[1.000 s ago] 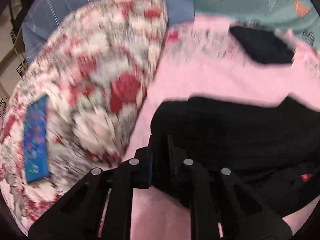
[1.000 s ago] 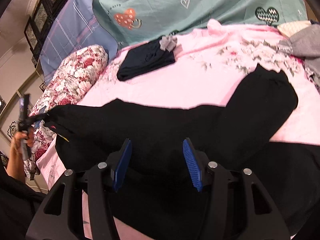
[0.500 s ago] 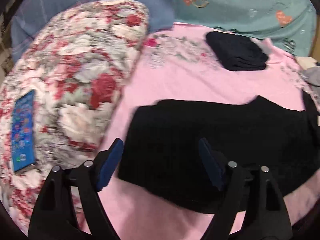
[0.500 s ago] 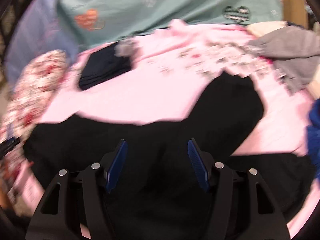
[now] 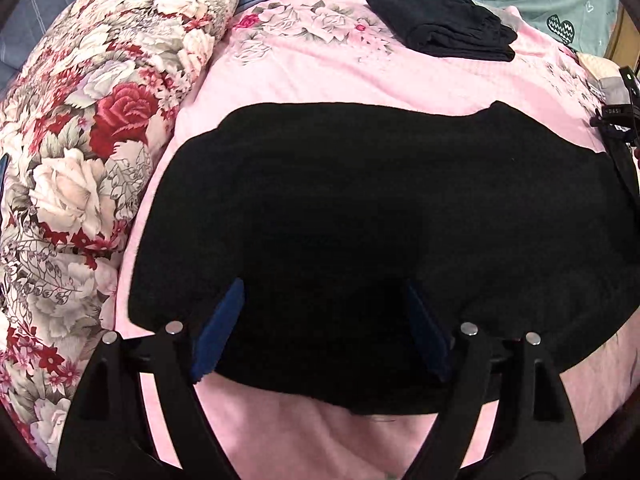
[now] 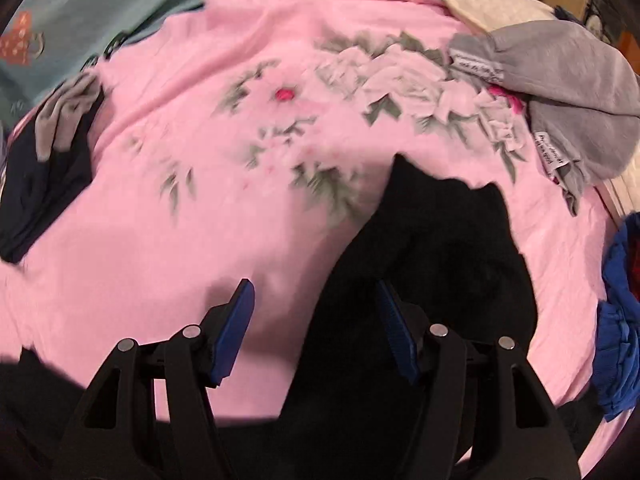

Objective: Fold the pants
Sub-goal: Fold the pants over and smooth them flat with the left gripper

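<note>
While both sets of jaws gape, left gripper [image 5: 322, 328] hovers over the near edge of black pants [image 5: 380, 216], holding nothing | right gripper [image 6: 316, 328] released above a pant leg [image 6: 432, 264] | pants flat on pink bedsheet [image 5: 320, 68] | floral pillow [image 5: 92, 120] left | folded dark garment [image 5: 444, 30] far

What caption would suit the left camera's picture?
Open left tongs hover over black pants on a pink bed.
</note>
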